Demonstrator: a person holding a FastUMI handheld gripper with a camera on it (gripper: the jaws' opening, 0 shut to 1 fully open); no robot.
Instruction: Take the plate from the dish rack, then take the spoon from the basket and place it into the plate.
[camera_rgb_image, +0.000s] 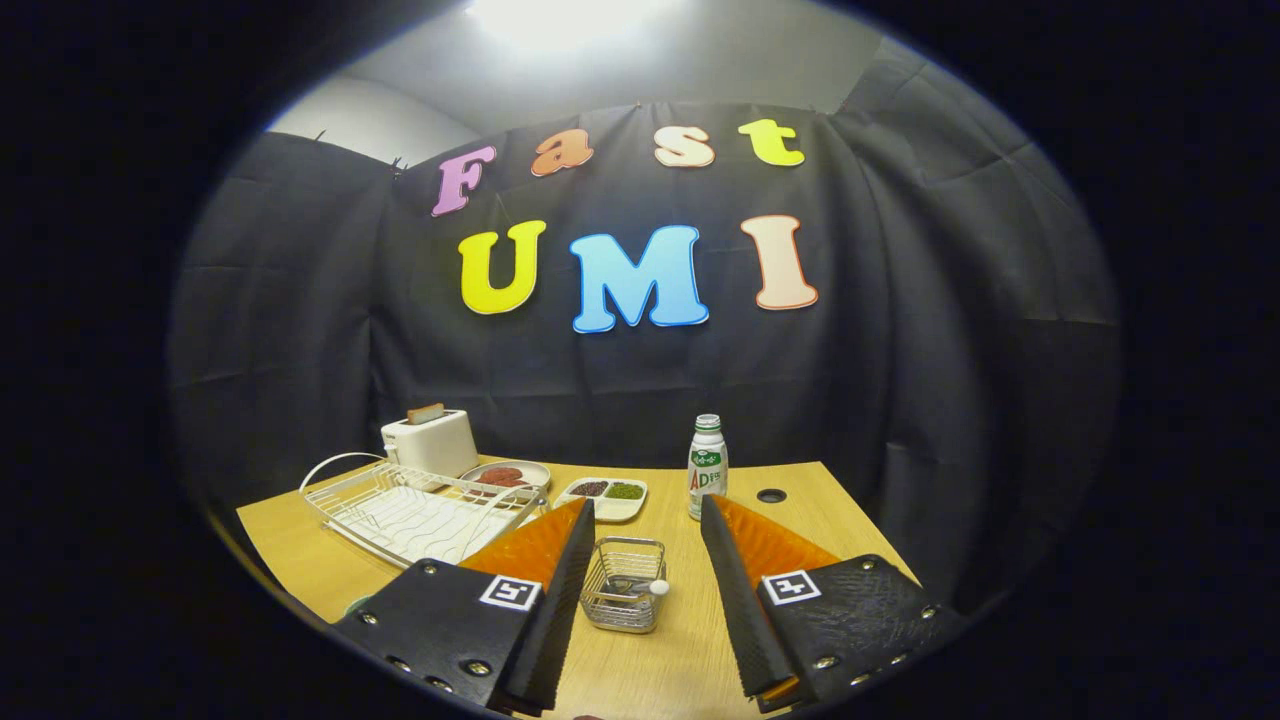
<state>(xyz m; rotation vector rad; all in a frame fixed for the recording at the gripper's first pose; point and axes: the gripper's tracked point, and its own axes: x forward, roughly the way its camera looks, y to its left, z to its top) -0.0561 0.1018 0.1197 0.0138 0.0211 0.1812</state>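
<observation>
Gripper: my gripper (645, 540) stands wide open, fingers well apart, gripping nothing.

Basket: a small wire basket (623, 585) sits on the wooden table (690, 660) between my fingers, nearer my left finger, touching neither.

Spoon: a white rounded handle end (658, 588) pokes up at the basket's right rim; I judge this to be the spoon. The bowl of it lies down in the wire and is too small to make out.

Dish rack: a white wire dish rack (420, 510) lies ahead and left of my left finger. I cannot make out a plate standing in it.

Plate: a plate (507, 474) with reddish food rests beyond the rack, beside a white toaster (430, 442); whether it is the task's plate I cannot tell.

Other items: a divided dish (606, 497) and a capped bottle (707, 468) stand beyond my fingers.

Handling, spoon: likely light, rigid and smooth, so prone to slip or swivel. I would grip the handle just below the knob, across its width, and lift straight up clear of the wire.

Handling, plate: likely stiff, glazed and breakable; best held at the rim, firmly and without jolts.

Risk: the light basket may tip or drag if the spoon catches.
</observation>
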